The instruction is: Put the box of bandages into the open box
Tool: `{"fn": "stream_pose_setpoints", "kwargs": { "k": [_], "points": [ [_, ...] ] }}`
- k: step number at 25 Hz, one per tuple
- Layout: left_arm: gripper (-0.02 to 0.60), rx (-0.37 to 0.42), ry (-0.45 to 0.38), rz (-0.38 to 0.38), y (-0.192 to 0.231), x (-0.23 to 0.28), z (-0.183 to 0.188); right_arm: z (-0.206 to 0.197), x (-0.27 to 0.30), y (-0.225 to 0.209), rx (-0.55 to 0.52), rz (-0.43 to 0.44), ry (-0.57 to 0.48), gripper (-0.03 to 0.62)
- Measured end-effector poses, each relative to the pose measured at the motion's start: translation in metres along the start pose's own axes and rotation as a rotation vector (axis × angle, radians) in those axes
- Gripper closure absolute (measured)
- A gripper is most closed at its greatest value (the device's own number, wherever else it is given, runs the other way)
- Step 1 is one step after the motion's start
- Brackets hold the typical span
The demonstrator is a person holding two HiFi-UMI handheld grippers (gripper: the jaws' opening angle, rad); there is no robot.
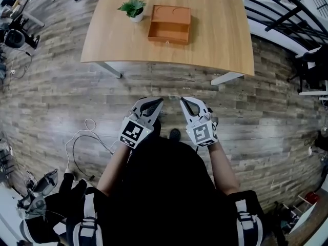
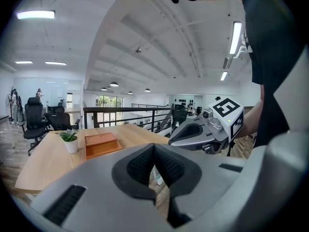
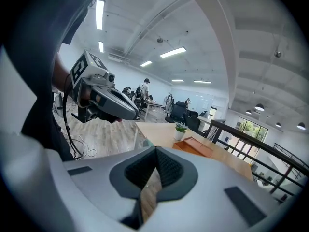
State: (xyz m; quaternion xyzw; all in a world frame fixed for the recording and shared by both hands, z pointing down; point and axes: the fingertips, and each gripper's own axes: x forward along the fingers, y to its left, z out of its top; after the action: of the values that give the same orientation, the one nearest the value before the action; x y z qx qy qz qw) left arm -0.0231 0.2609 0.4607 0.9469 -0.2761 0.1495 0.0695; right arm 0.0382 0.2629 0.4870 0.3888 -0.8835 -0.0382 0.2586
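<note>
A low orange-brown wooden box (image 1: 169, 24) lies on the far wooden table (image 1: 215, 40); its top looks recessed. It also shows in the left gripper view as a flat box (image 2: 101, 144) and in the right gripper view as a box (image 3: 195, 147). No box of bandages shows in any view. My left gripper (image 1: 156, 101) and right gripper (image 1: 183, 100) hang side by side over the floor, close to my body and well short of the table. Both are shut with nothing between the jaws, seen at the left gripper (image 2: 154, 148) and right gripper (image 3: 156, 151).
A small potted plant (image 1: 133, 7) stands just left of the wooden box. A white cable (image 1: 82, 137) loops on the plank floor at my left. A black railing (image 1: 287, 14) runs behind the table's right end. Office chairs (image 2: 36, 117) stand beyond the table.
</note>
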Motion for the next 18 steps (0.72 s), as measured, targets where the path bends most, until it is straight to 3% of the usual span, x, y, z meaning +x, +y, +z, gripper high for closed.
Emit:
{"fn": "stream_pose_setpoints", "kwargs": {
  "k": [9,18],
  "points": [
    [0.561,0.020,0.019,-0.033,0.040,-0.001,-0.003,0.013,0.041,-0.005,0.003,-0.002,0.003,0.569],
    [0.561,0.067,0.040,-0.102,0.073,0.000,0.000,0.026,0.069,-0.013,0.037,-0.074,0.008,0.569]
  ]
}}
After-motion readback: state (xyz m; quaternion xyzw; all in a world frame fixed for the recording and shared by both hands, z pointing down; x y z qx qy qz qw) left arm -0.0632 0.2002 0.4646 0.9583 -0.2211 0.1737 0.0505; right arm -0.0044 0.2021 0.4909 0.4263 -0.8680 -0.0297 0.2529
